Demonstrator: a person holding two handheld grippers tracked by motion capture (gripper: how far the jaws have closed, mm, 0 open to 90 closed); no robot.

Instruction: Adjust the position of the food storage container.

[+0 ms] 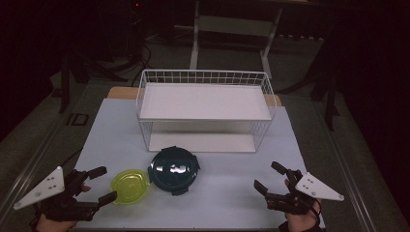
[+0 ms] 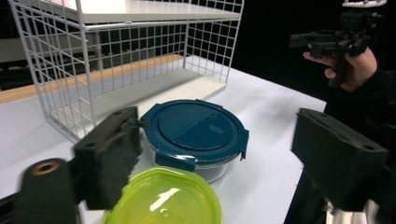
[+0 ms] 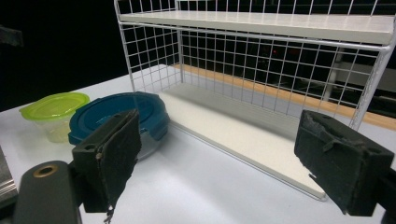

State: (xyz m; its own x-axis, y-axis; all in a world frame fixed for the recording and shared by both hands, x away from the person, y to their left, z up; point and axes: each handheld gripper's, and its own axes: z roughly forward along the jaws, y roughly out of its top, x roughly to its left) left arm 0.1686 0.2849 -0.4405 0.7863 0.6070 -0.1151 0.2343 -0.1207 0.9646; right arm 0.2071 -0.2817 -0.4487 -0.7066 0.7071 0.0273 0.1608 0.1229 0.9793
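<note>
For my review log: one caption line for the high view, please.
Two open tools, left tool beside the yellow-green lidded container, dark teal lidded container before the white wire shelf; right tool apart.

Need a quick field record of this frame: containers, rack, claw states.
surface: white tabletop
rack: white wire two-tier shelf rack, both tiers bare, at the far side of the table
container 1: round clear container with dark teal clip-on lid, lid on, in front of the rack
container 2: smaller round clear container with yellow-green lid, lid on, beside the teal one on its left
left claw: open, holds nothing, jaws near the yellow-green container
right claw: open, holds nothing, apart from both containers
</note>
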